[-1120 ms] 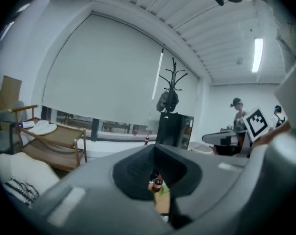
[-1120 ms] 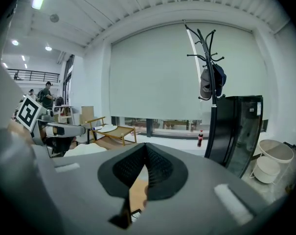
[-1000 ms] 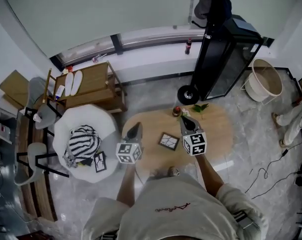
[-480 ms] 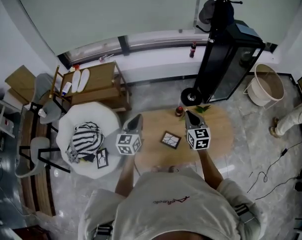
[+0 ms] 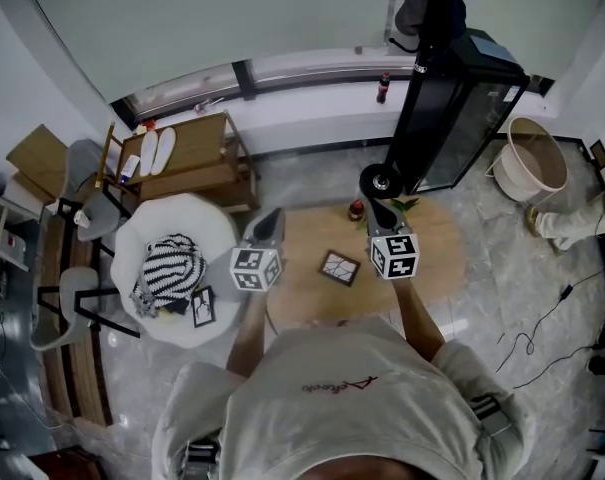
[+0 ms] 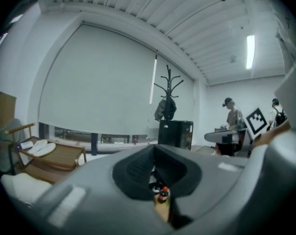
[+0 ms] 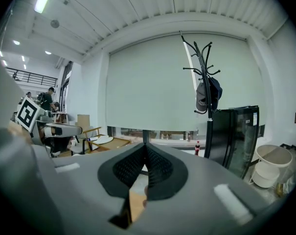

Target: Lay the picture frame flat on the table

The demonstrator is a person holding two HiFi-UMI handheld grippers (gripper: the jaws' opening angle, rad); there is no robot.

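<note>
Head view: picture frame [image 5: 339,267] lies flat on the table [image 5: 437,258]. Left tool [image 5: 268,224] and right tool [image 5: 381,211] hover above it, both closed, empty.

Table [image 5: 437,268] top is shown as pale wood, matt. Picture frame [image 5: 339,267] border is dark; its material cannot be told. Left gripper [image 6: 154,149] and right gripper [image 7: 145,146] shells are seen as matt grey plastic; pads [image 7: 160,168] are black and ribbed. Floor [image 5: 522,298] is glossy, with a marbled stone look. Slatted chair [image 5: 187,168] is made of wood. Shirt [image 5: 352,408] is plain cloth. Cabinet [image 5: 452,118] front is glossy black.
</note>
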